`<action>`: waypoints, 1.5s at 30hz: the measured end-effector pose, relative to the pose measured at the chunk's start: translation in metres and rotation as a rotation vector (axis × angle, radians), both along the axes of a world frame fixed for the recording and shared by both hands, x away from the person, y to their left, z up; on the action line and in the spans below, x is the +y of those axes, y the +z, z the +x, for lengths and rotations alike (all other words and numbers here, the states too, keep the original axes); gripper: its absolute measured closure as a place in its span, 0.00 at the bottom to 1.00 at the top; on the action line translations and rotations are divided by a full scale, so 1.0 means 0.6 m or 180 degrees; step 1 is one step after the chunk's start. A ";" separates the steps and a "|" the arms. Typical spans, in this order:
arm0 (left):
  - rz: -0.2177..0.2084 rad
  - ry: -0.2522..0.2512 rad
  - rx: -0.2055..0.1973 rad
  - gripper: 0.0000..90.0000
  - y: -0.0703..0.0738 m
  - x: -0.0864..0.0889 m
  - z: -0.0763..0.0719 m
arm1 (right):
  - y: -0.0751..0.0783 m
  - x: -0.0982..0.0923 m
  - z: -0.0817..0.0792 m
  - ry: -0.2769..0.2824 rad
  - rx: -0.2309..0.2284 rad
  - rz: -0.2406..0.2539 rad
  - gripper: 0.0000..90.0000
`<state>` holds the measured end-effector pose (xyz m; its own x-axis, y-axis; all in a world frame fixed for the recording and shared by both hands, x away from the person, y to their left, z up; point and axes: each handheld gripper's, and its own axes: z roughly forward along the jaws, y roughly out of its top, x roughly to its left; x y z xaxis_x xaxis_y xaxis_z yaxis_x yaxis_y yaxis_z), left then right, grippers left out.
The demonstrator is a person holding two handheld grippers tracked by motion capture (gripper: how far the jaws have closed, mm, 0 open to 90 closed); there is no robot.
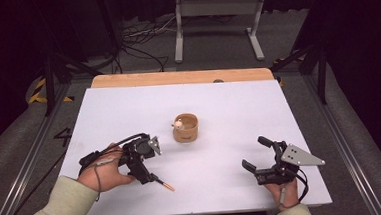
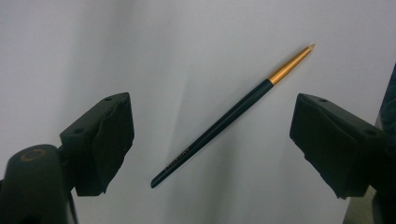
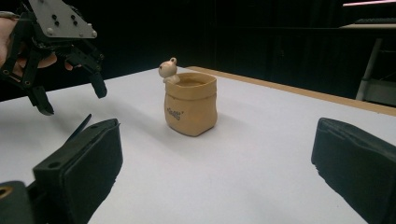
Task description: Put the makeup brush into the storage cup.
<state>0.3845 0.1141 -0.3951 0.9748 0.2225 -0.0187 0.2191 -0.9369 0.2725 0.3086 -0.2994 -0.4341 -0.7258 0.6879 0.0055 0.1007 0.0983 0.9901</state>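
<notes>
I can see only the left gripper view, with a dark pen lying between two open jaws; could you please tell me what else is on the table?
Observer: A tan pot stands mid-table, beyond the pen.
Operator: Thank you. Is anything on that pot?
Observer: Yes, a small pale figure perches on its rim, seen clearly in the right gripper view.
Operator: And where is the right gripper, please?
Observer: The right gripper is near the table's right front, jaws open and holding nothing, facing the pot.
Operator: Is my left gripper touching the pen?
Observer: The left gripper hovers over the pen's dark end; contact cannot be told.
</notes>
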 end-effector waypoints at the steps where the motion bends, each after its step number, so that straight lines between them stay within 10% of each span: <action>1: 0.0015 -0.0009 0.0013 0.16 -0.003 0.000 0.001 | 0.000 0.000 0.000 0.0000 0.0002 0.0000 0.02; 45: 0.0132 -0.0223 0.0058 0.37 -0.043 -0.008 -0.003 | 0.000 0.001 0.000 0.0053 0.0026 0.0015 0.03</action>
<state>0.3826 0.1091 -0.4212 0.9875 0.1548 -0.0289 0.1573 -0.9605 0.2298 0.3085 -0.2987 -0.4343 -0.7371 0.6757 0.0148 0.1071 0.0952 0.9897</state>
